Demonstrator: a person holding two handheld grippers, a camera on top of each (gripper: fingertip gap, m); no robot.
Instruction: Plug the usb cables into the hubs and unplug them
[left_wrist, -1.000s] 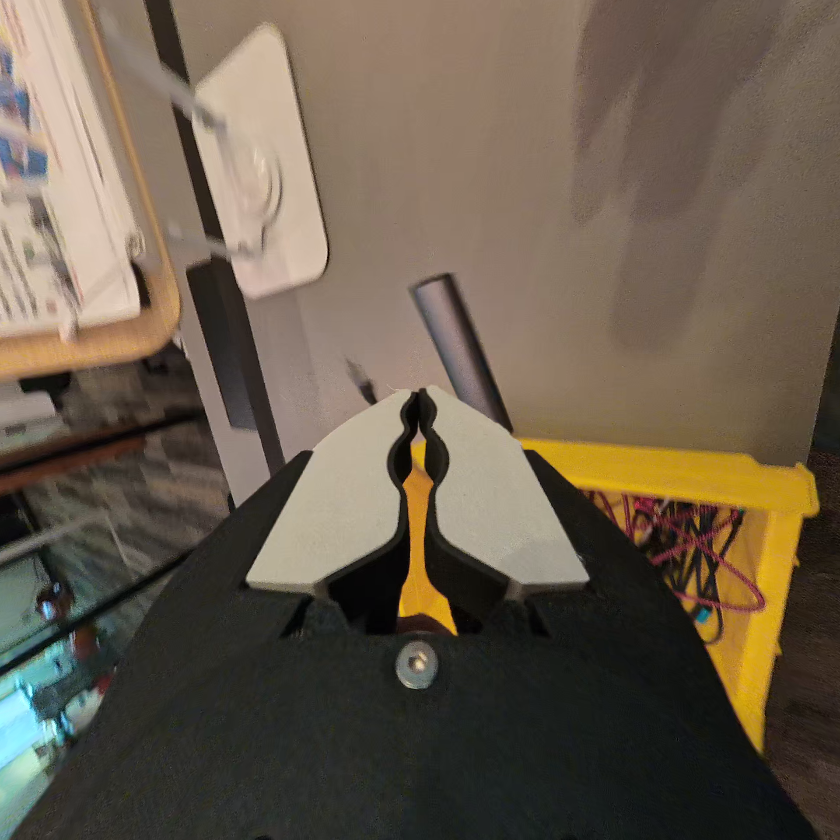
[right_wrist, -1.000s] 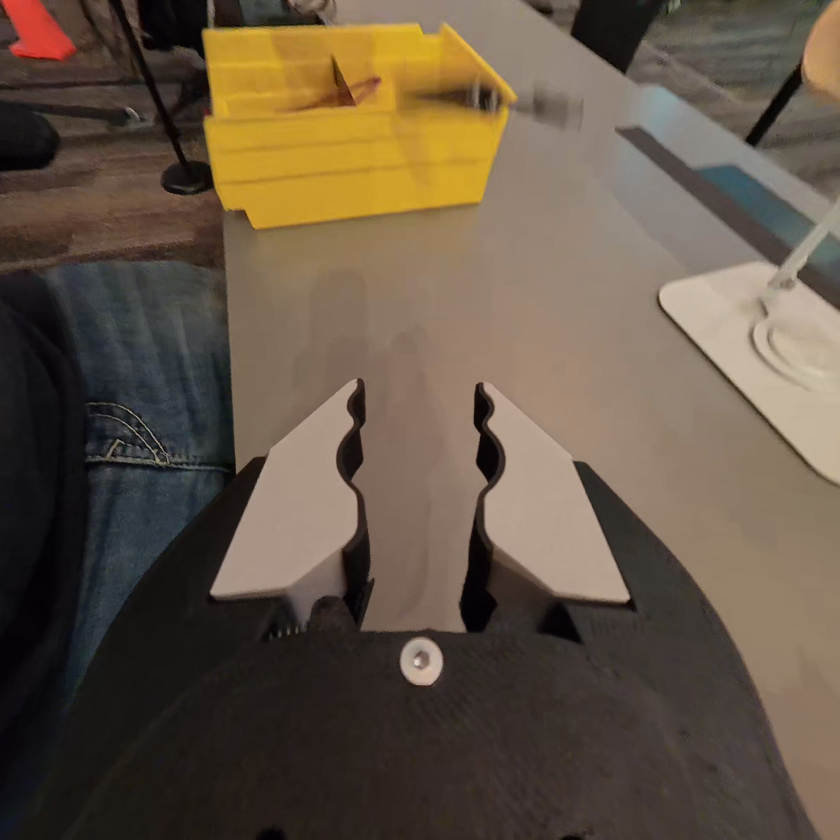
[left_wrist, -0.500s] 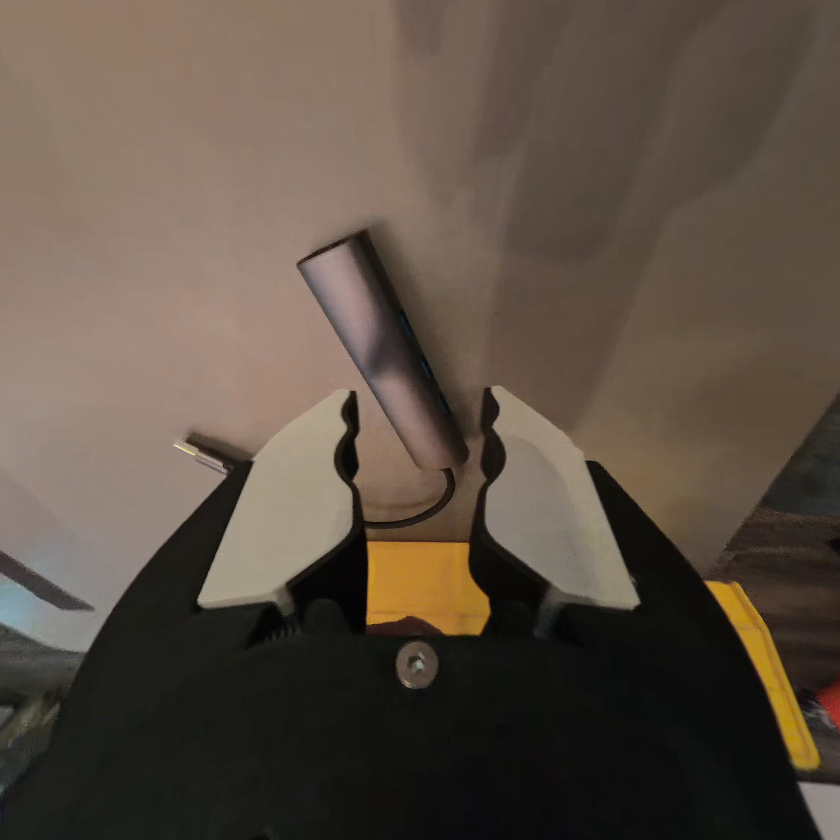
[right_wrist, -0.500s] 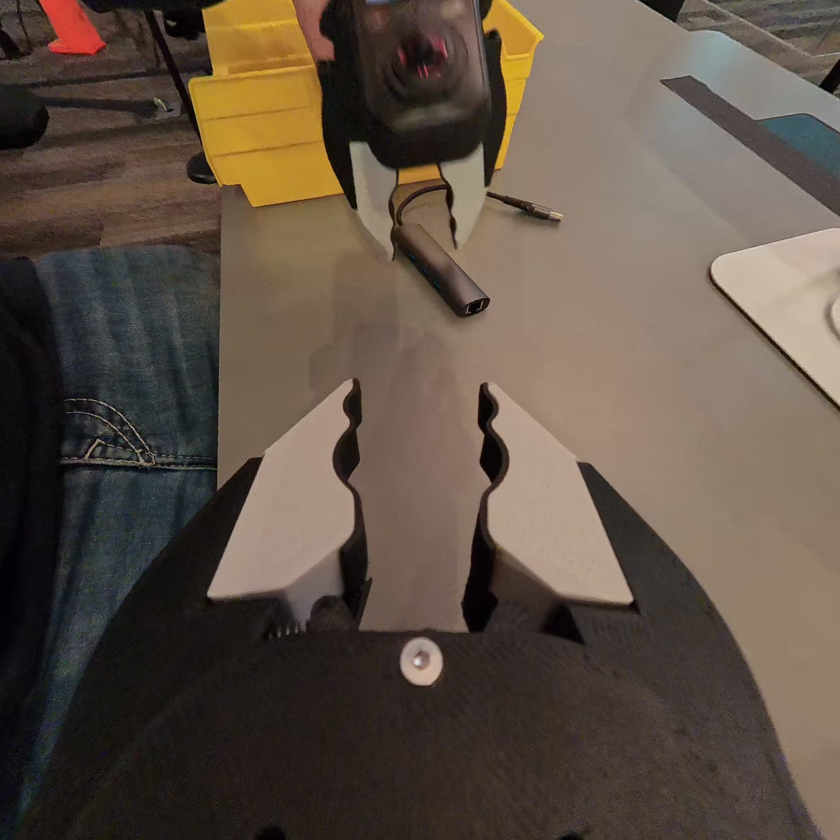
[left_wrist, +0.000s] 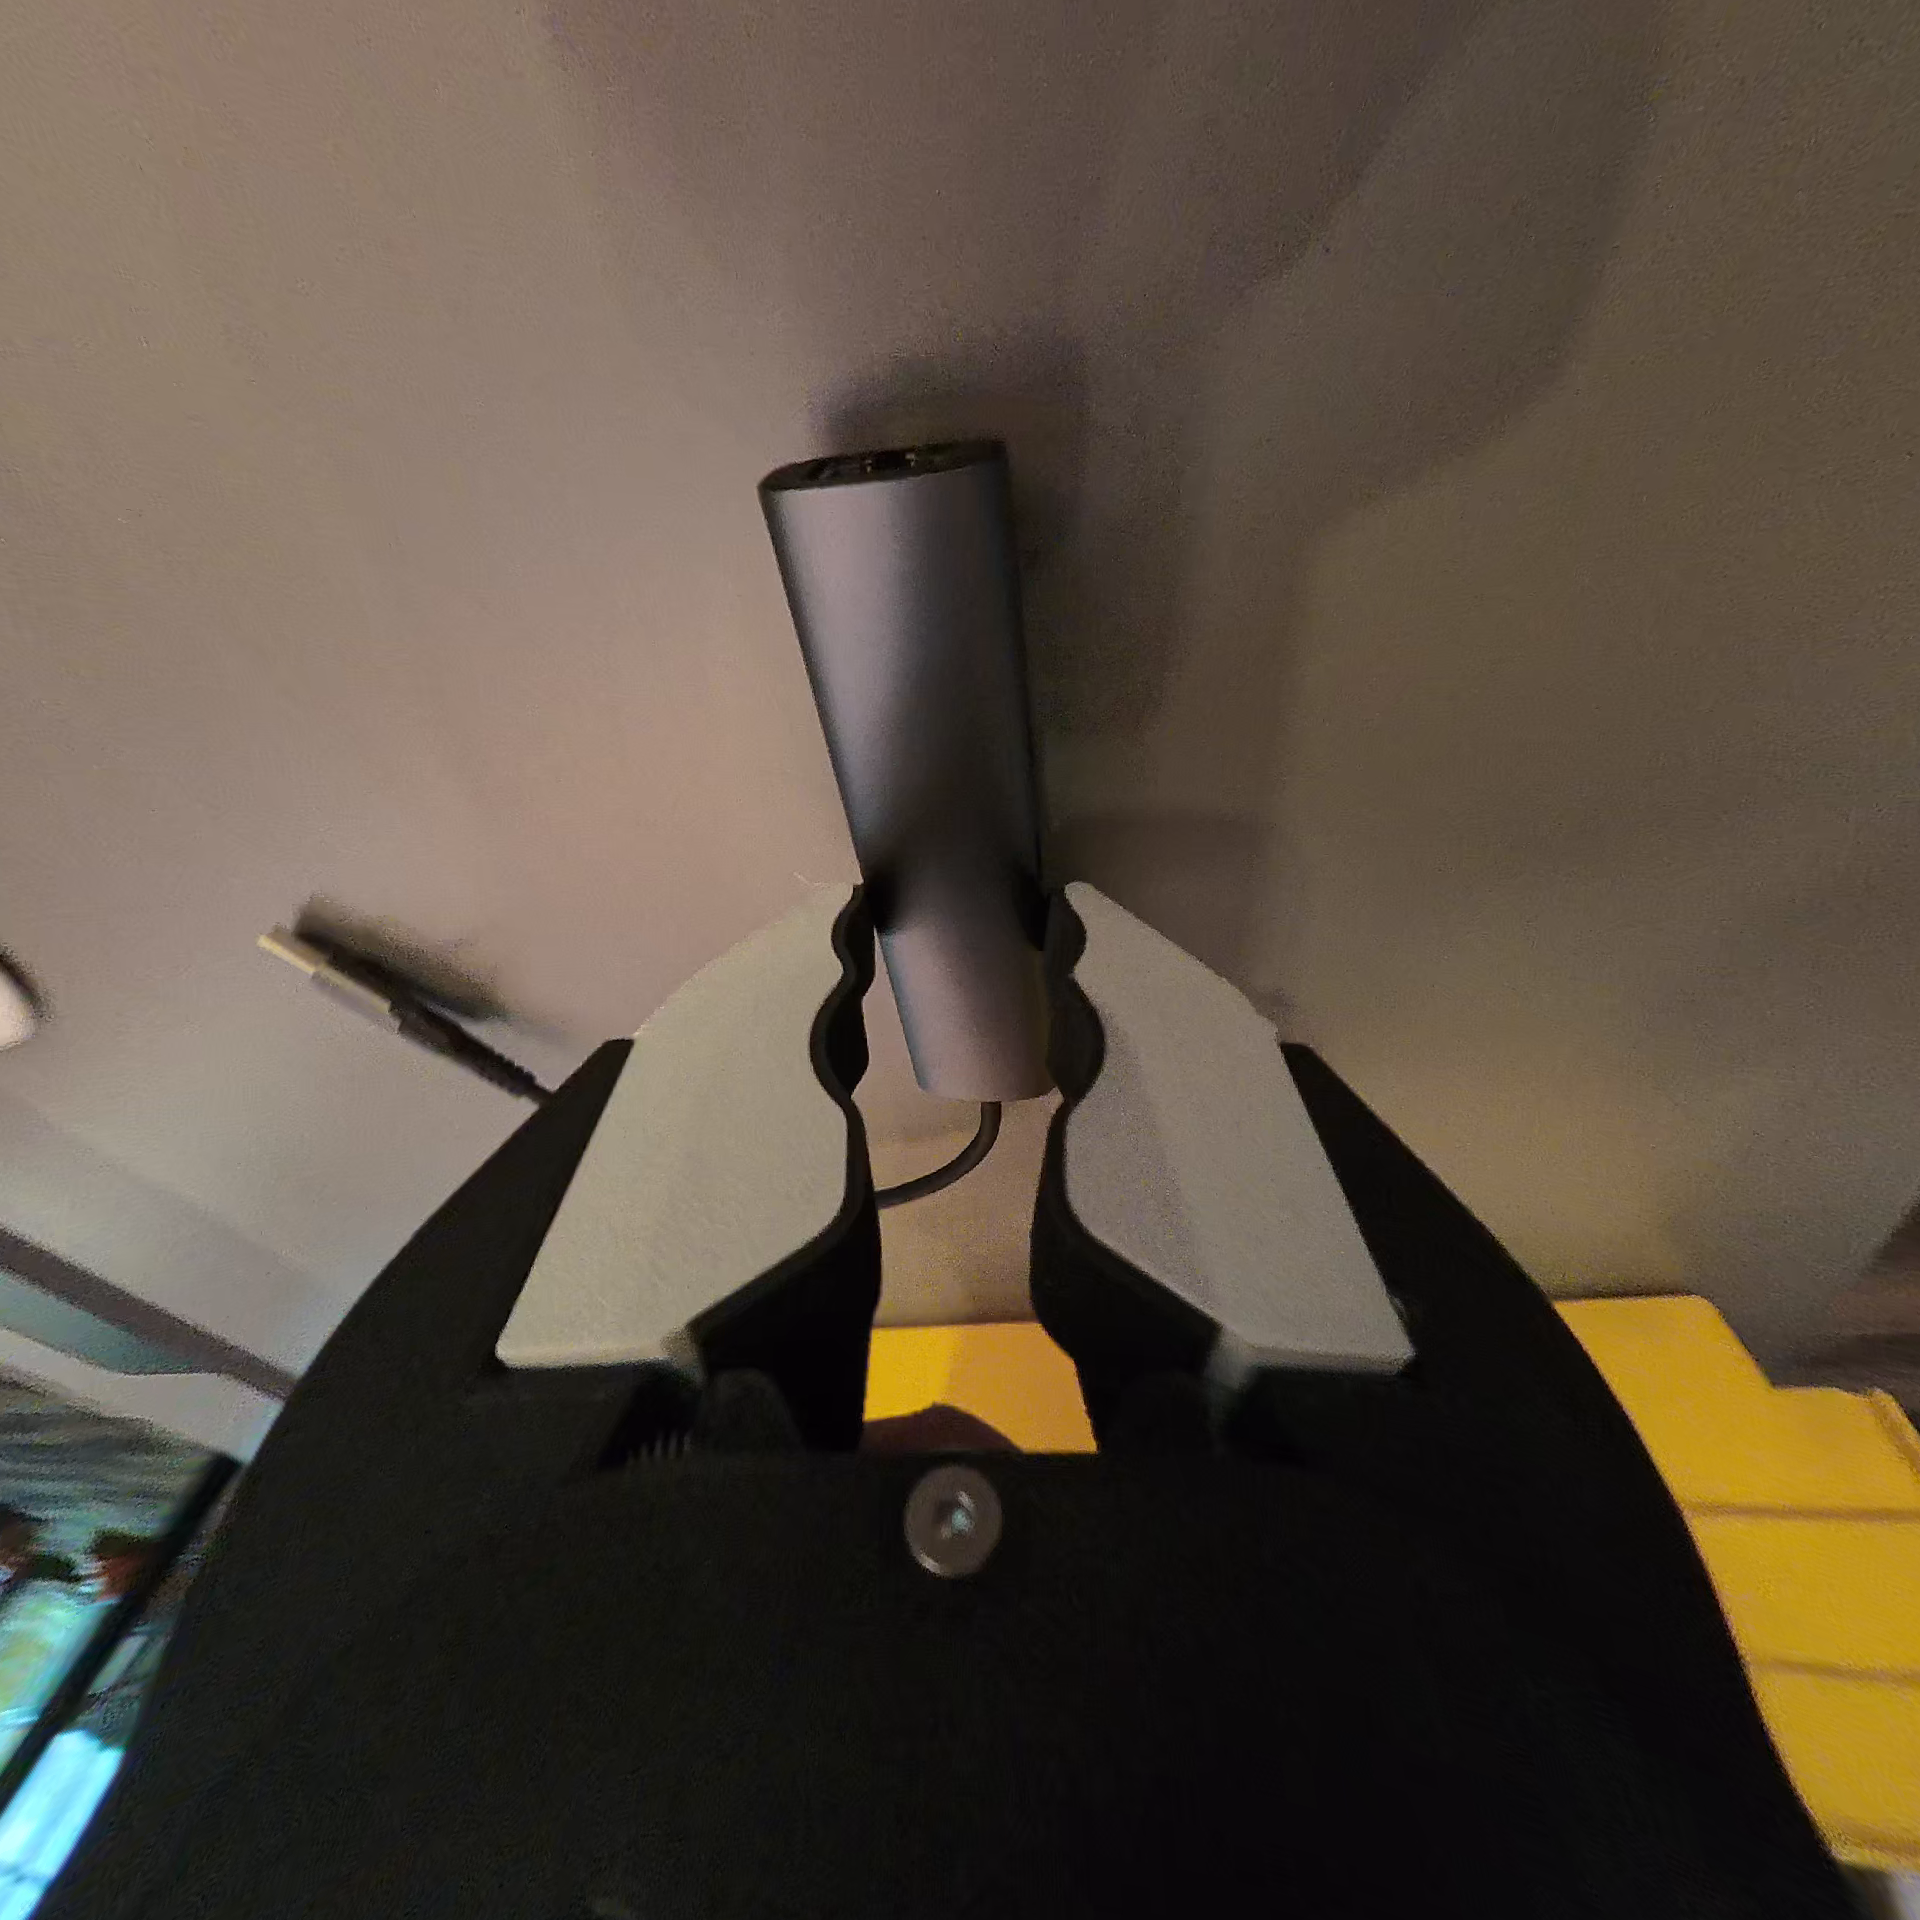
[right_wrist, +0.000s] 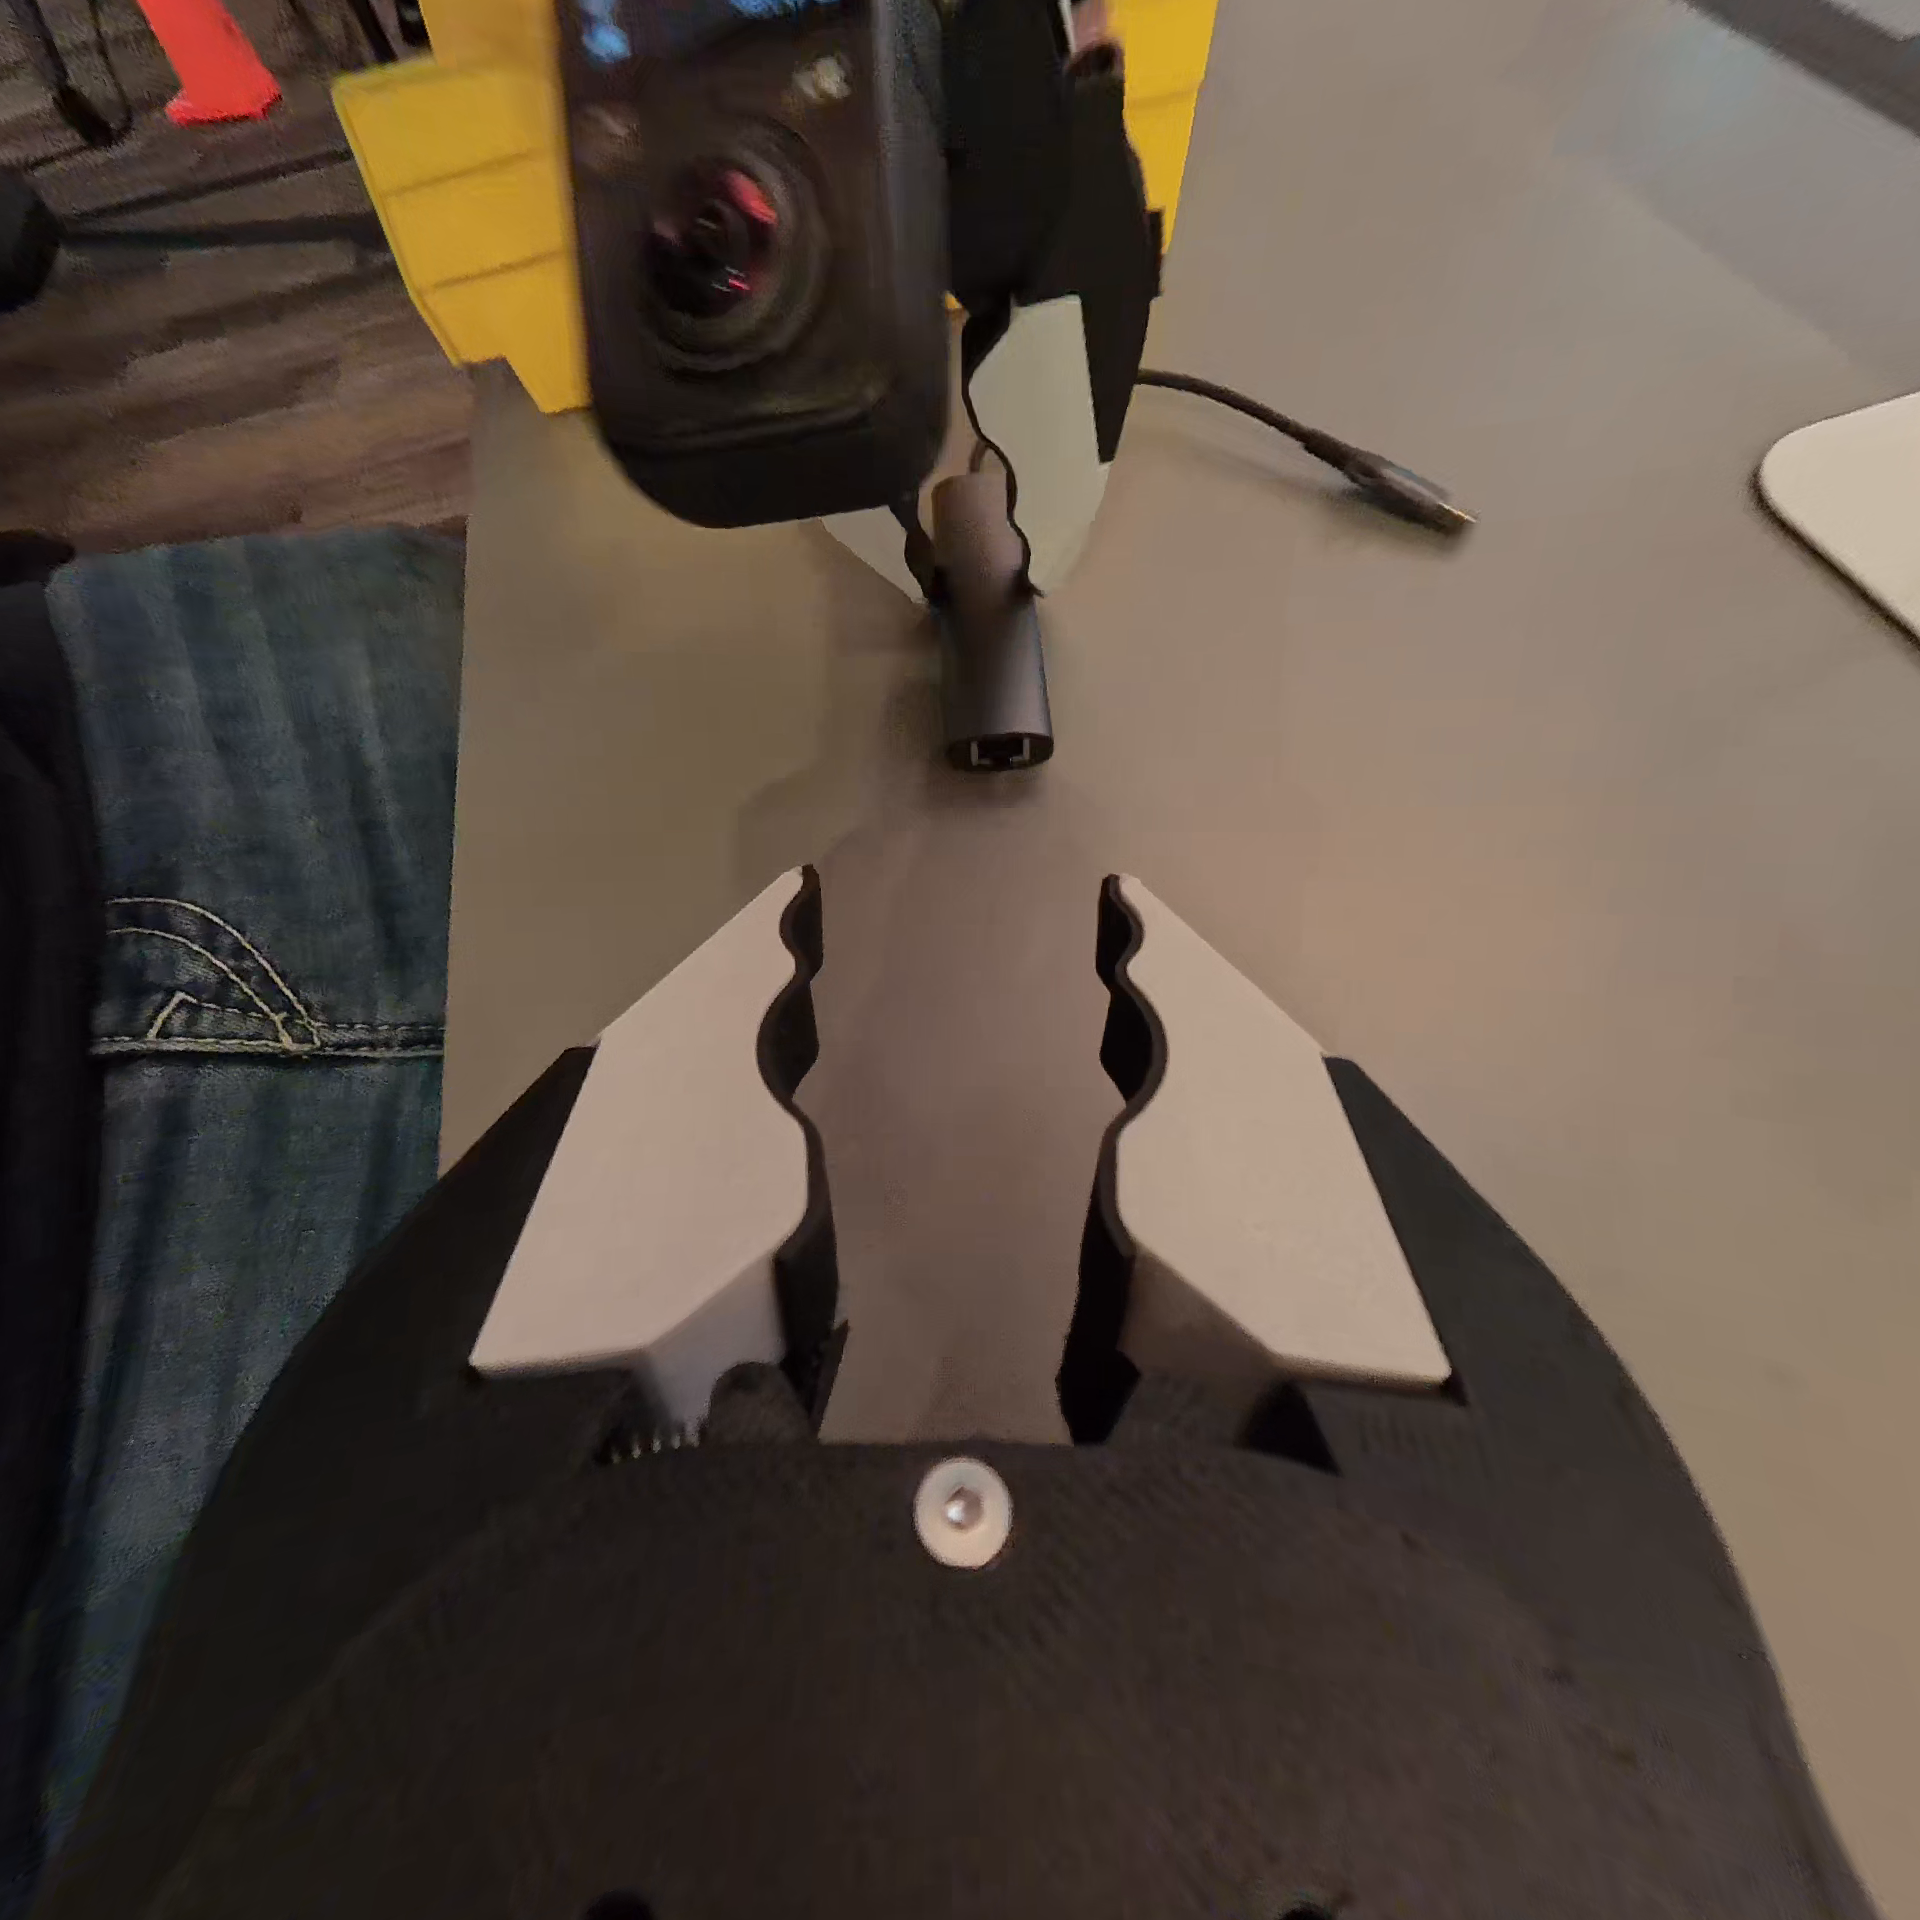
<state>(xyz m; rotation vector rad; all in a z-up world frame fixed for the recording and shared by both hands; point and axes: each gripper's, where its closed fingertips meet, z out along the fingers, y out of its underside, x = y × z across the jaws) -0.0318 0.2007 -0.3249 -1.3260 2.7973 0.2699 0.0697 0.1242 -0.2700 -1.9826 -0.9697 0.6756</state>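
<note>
A dark grey USB hub (left_wrist: 904, 727) lies on the grey table (left_wrist: 416, 520), pointing away from me. My left gripper (left_wrist: 956, 904) is shut on the hub's near end, with one finger against each side. The hub's short cable curls back under the gripper, and its plug (left_wrist: 312, 961) rests on the table to the left. In the right wrist view the hub (right_wrist: 997, 686) faces me end-on, held by the left gripper (right_wrist: 971, 561), with the plug (right_wrist: 1403, 494) to the right. My right gripper (right_wrist: 961, 883) is open and empty, a short way in front of the hub.
A yellow bin (right_wrist: 468, 208) stands at the table's far end behind the left gripper; it also shows in the left wrist view (left_wrist: 1766, 1507). A white flat base (right_wrist: 1849, 499) lies at the right. A person's jeans-clad leg (right_wrist: 260, 935) is beside the table's left edge.
My left gripper came down over the hub, opened, then shut on its near end; the hub has turned to line up with the fingers. My right gripper stayed open and moved slightly closer.
</note>
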